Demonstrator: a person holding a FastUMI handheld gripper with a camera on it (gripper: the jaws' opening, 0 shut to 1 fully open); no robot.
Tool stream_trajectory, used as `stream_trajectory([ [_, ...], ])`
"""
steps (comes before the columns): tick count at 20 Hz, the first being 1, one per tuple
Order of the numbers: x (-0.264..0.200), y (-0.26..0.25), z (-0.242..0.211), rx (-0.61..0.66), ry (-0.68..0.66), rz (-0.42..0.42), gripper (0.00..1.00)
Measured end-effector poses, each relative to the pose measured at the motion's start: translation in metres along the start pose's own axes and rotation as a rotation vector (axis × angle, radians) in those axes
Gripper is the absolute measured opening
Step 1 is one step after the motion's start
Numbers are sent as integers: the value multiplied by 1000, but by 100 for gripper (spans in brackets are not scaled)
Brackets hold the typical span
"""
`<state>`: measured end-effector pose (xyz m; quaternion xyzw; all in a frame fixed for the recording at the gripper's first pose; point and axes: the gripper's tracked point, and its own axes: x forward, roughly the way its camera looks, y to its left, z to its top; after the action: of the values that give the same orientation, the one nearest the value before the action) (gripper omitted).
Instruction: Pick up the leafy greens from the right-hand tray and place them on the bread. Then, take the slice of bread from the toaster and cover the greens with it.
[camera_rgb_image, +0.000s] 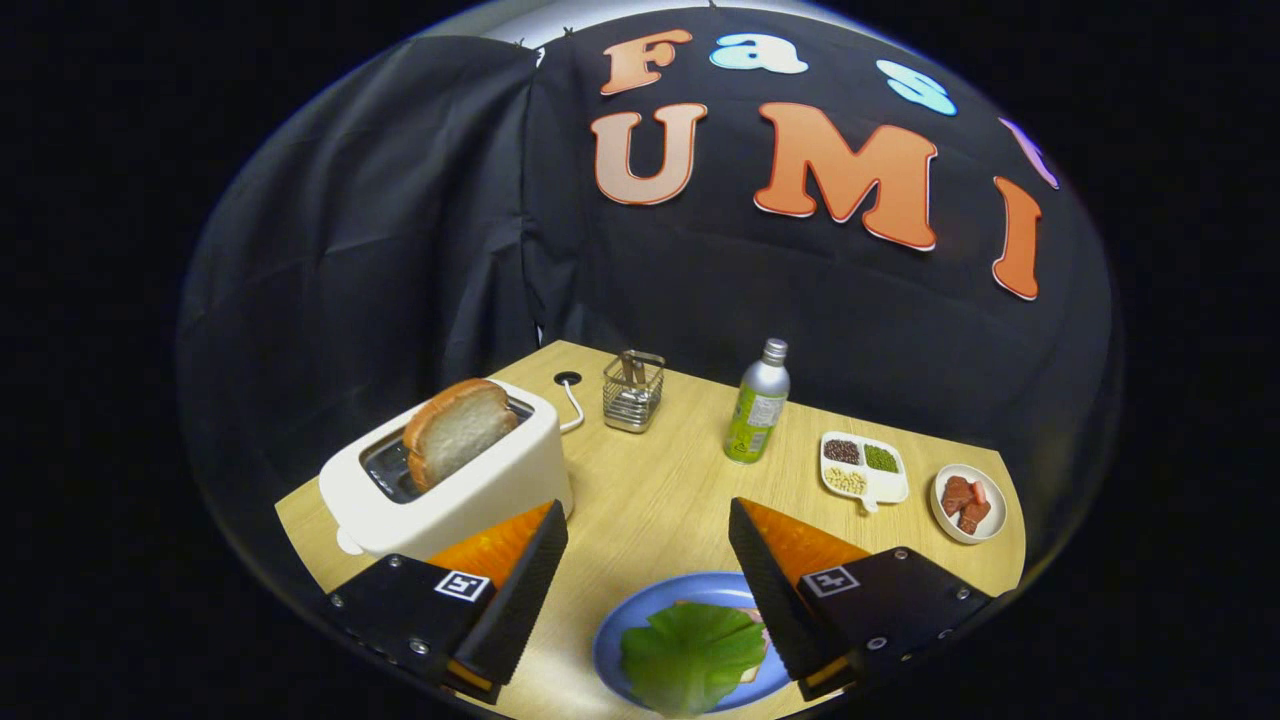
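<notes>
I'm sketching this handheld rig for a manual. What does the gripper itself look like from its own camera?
The gripper has two wedge-shaped fingers that taper toward their tips, with ribbed, textured inner faces. Each sits on a flat black plate fastened with small silver screws, and each plate carries a small square black-and-white marker.

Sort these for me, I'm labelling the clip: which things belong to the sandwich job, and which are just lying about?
Job: leafy greens on blue plate; bread slice in toaster; open gripper.

Lying about: bottle, wire holder, divided dish, small plate.
</notes>
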<state>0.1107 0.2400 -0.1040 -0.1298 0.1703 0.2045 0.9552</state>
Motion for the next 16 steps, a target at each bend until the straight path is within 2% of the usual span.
stream_trajectory([
  [10,6,84,56,32,-76,91,97],
  [16,19,122,52,-21,-41,117,97],
])
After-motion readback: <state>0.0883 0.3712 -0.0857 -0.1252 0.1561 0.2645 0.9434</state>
